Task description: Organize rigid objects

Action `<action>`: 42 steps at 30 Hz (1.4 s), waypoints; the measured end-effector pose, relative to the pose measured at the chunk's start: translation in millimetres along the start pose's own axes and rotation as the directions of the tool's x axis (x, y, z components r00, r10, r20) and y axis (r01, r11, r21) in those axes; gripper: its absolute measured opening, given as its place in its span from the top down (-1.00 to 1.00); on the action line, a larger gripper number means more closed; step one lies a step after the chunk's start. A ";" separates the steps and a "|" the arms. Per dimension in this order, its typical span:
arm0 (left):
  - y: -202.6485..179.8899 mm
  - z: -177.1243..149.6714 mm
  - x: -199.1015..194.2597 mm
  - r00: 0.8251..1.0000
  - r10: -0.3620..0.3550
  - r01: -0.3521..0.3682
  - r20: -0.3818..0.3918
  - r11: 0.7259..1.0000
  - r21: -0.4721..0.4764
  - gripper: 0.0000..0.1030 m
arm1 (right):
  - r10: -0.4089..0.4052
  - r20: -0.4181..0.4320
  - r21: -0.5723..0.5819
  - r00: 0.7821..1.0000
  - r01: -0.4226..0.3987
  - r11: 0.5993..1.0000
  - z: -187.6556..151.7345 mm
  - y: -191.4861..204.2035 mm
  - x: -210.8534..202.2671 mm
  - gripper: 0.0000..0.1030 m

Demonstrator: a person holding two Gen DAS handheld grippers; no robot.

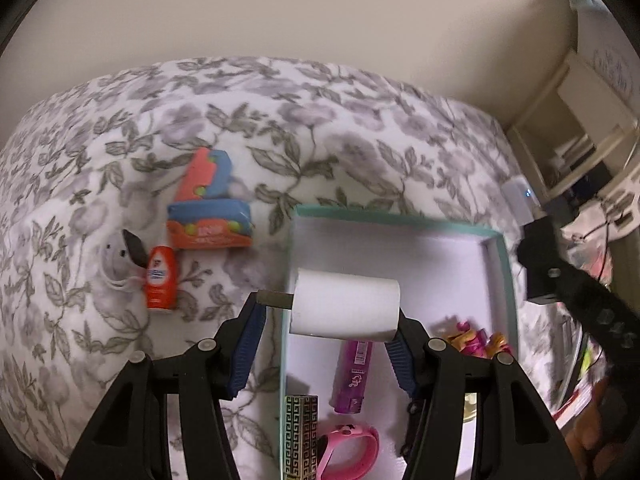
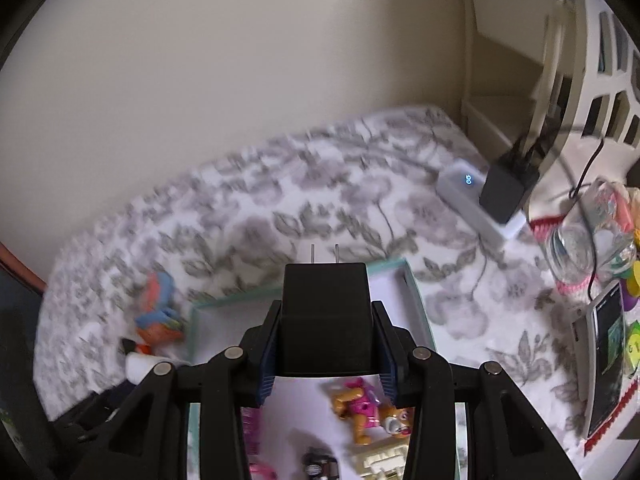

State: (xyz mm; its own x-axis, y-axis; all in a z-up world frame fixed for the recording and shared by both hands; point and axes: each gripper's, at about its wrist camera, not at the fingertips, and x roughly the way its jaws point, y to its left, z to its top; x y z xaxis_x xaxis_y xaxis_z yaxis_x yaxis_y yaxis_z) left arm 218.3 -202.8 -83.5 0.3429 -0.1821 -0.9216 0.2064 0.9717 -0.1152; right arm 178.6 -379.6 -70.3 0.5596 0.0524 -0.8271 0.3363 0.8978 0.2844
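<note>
Looking from the left, loose things still lie on the floral bedspread [image 1: 360, 128]: an orange bottle [image 1: 161, 282] just beside a pale plush toy [image 1: 116, 266], and two blue-and-orange packets [image 1: 210, 216] stacked near the teal-rimmed box [image 1: 505, 280]. Over that box the left gripper [image 1: 326, 314] is clenched on a white cylinder [image 1: 346, 307], held crosswise by its ends — a grey stub pokes out past the left finger. Below it in the box lie a purple lighter [image 1: 352, 378], a patterned gold-and-black case [image 1: 301, 436] and a pink band [image 1: 352, 450]. Further right, the right gripper [image 2: 326, 344] grasps a black plug adapter [image 2: 325, 320], prongs pointing away, above the pink-and-tan toy pup [image 2: 370, 410]. To do this well, I'd lower each piece onto bare white floor at the box's far end, well apart from the pup and lighter, and let go only once it rests — the cylinder will likely roll.
</note>
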 end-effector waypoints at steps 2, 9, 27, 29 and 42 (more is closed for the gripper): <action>-2.7 -3.4 7.2 1.000 0.013 -0.013 -0.013 1.000 0.012 -0.15 | 0.003 -0.050 0.008 0.999 -0.002 1.000 -6.3 -2.1 17.6 0.15; -6.5 -11.7 23.0 0.998 0.045 -0.043 -0.037 0.998 0.051 -0.15 | -0.020 -0.105 -0.013 0.994 0.019 1.000 -17.0 2.2 38.3 0.15; -16.3 -22.8 41.2 0.993 0.110 -0.102 -0.051 0.985 0.138 -0.15 | -0.056 -0.171 -0.051 0.984 0.048 0.998 -28.6 10.1 62.9 0.15; -16.2 -22.9 41.4 0.993 0.110 -0.102 -0.050 0.985 0.139 -0.15 | -0.052 -0.172 -0.050 0.984 0.044 0.998 -29.2 10.2 63.8 0.15; -17.9 -22.4 41.5 0.992 0.115 -0.106 -0.055 0.983 0.147 -0.16 | -0.056 -0.156 -0.052 0.986 0.048 0.997 -25.4 13.7 55.7 0.12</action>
State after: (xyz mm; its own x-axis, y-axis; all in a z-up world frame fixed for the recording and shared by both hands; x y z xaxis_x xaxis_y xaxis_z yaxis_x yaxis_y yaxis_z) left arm 208.4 -224.4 -128.0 0.3135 -0.0602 -0.9477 0.3016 0.9526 0.0392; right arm 195.2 -353.3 -124.8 0.4147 0.0699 -0.9073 0.3232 0.9207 0.2187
